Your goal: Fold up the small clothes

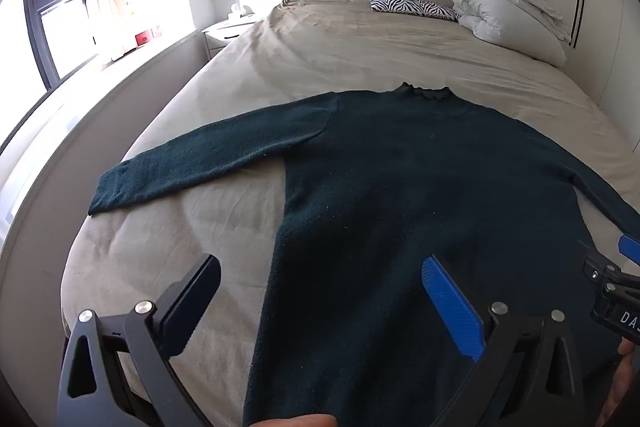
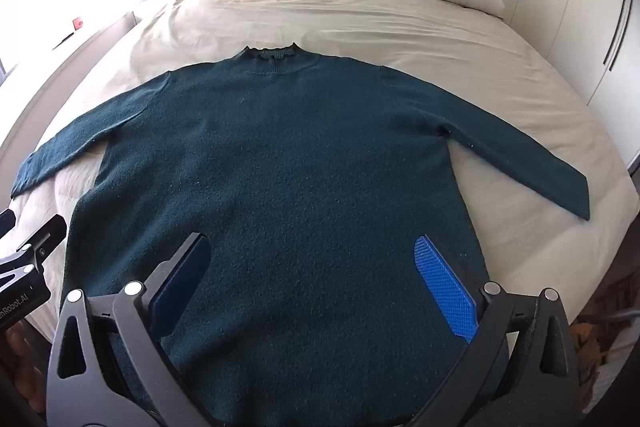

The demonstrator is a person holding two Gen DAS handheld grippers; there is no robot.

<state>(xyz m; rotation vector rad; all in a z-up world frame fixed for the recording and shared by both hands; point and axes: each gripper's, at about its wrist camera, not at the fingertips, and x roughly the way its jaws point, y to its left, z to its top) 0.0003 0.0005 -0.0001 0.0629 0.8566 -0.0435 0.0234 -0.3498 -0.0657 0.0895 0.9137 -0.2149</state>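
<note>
A dark green long-sleeved sweater (image 1: 400,179) lies flat on the bed, collar away from me and both sleeves spread out. It also fills the right wrist view (image 2: 288,163). My left gripper (image 1: 320,275) is open and empty, hovering over the sweater's lower left side; its left finger is over the sheet. My right gripper (image 2: 312,255) is open and empty above the sweater's lower body. The right gripper's tip shows at the right edge of the left wrist view (image 1: 612,279).
The beige sheet (image 1: 320,51) covers the bed. A zebra-print pillow (image 1: 412,7) and a bundled white duvet (image 1: 512,11) lie by the headboard. A window and a nightstand (image 1: 228,31) are on the left, white wardrobes (image 2: 572,7) on the right.
</note>
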